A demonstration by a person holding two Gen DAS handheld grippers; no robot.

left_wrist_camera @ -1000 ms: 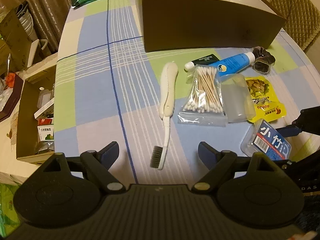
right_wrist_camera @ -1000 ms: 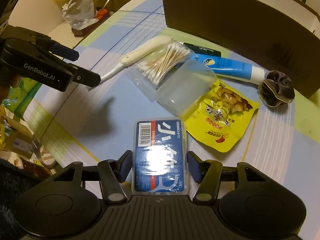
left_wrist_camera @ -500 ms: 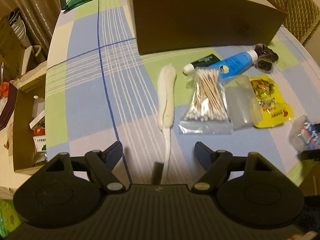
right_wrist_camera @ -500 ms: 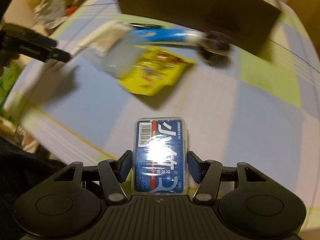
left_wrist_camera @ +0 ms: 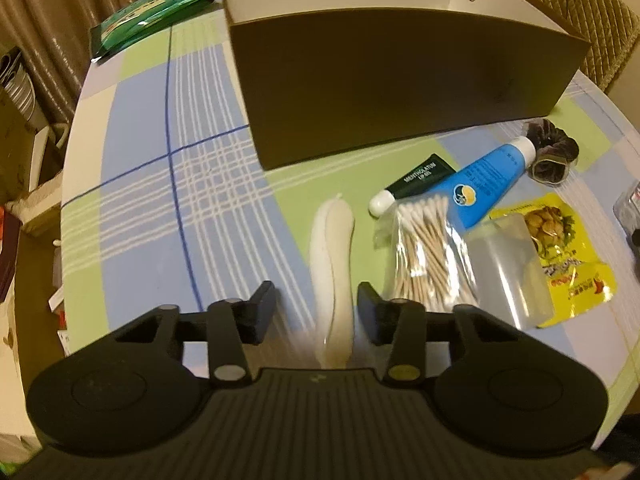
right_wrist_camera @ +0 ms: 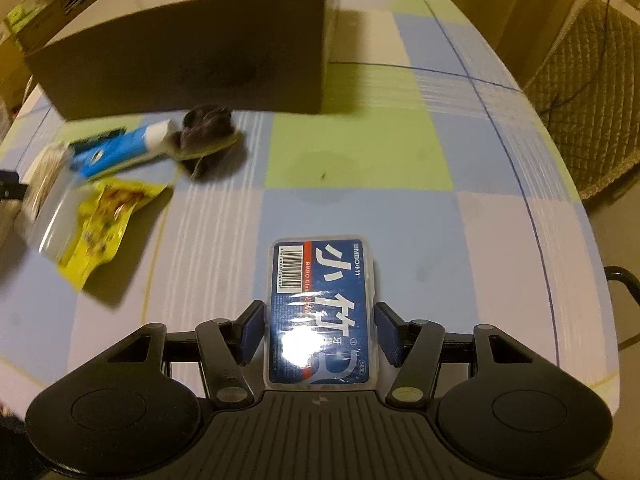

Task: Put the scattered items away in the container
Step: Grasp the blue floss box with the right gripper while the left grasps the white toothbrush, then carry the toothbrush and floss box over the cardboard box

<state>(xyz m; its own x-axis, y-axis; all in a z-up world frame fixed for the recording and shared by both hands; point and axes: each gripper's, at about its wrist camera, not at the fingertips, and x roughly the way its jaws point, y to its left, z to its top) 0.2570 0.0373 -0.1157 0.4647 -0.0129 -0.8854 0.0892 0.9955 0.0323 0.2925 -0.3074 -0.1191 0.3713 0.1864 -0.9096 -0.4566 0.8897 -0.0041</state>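
One large brown cardboard box (left_wrist_camera: 400, 80) is standing on the checked tabletop (right_wrist_camera: 360, 152). The left gripper (left_wrist_camera: 316, 312), fingers spread, is straddling the white long-handled brush (left_wrist_camera: 332, 248). The right gripper (right_wrist_camera: 320, 332) is clenching the blue plastic floss-pick case (right_wrist_camera: 322, 312) above the tabletop.

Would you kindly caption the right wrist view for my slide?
Right gripper holds a blue floss-pick box above the checked table, brown container ahead.
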